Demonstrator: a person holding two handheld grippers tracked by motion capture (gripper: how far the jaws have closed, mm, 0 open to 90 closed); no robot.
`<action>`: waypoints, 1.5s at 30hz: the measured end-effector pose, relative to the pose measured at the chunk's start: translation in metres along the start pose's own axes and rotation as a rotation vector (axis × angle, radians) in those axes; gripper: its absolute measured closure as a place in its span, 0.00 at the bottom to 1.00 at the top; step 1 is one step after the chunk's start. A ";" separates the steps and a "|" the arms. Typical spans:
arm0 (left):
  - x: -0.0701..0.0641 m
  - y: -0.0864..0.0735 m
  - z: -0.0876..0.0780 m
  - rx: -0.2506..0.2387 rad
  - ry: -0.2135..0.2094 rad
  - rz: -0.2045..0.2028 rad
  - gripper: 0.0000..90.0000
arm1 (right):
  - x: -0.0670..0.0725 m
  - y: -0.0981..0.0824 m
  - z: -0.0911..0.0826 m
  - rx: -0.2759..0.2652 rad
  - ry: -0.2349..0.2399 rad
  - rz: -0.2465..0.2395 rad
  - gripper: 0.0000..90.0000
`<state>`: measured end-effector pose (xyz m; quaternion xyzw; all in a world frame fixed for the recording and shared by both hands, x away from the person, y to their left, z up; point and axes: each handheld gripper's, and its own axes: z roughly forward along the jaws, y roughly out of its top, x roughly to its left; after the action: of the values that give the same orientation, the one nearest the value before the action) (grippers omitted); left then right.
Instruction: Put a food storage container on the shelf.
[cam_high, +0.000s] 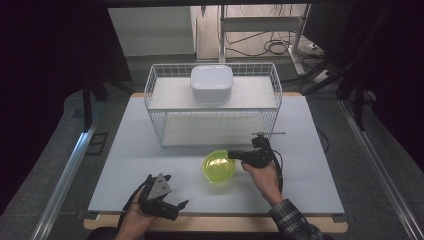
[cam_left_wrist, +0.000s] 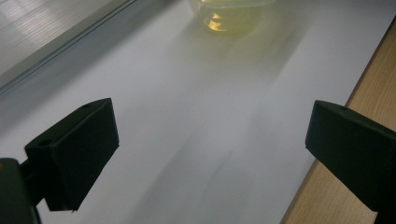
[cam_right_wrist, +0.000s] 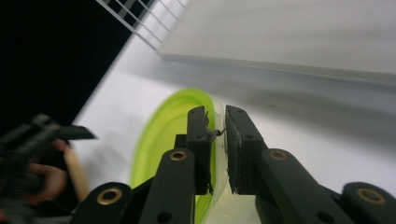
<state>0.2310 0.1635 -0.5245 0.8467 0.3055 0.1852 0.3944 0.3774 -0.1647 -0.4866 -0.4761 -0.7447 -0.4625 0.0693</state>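
Note:
A translucent yellow-green bowl (cam_high: 218, 166) stands on the white mat in front of the wire rack. My right gripper (cam_high: 233, 155) reaches in from the right and is shut on the bowl's right rim. In the right gripper view the thin green rim (cam_right_wrist: 163, 135) is pinched between the two black jaws of this gripper (cam_right_wrist: 215, 117). My left gripper (cam_high: 174, 192) rests near the table's front edge, left of the bowl, with its jaws wide apart and nothing between them. In the left gripper view that gripper (cam_left_wrist: 210, 135) faces bare mat, with the bowl (cam_left_wrist: 229, 16) far ahead.
A white wire rack (cam_high: 212, 107) with two shelves stands at the back of the mat (cam_high: 140, 155); a white lidded container (cam_high: 212, 82) sits on its top shelf. The wooden table edge (cam_left_wrist: 355, 88) runs along the mat's front. Dark curtains flank both sides.

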 end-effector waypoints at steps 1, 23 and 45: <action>0.000 0.000 0.000 0.001 0.000 0.000 0.03 | -0.002 0.000 0.000 0.008 -0.018 -0.011 0.88; -0.002 0.000 0.001 0.006 -0.002 0.013 0.03 | -0.013 -0.004 -0.008 0.099 0.004 -0.016 0.89; -0.004 0.000 0.002 0.018 -0.003 0.038 0.03 | -0.024 0.004 0.010 0.056 0.060 0.043 0.82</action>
<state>0.2296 0.1596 -0.5260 0.8561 0.2904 0.1889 0.3836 0.3967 -0.1720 -0.5033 -0.4757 -0.7447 -0.4539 0.1148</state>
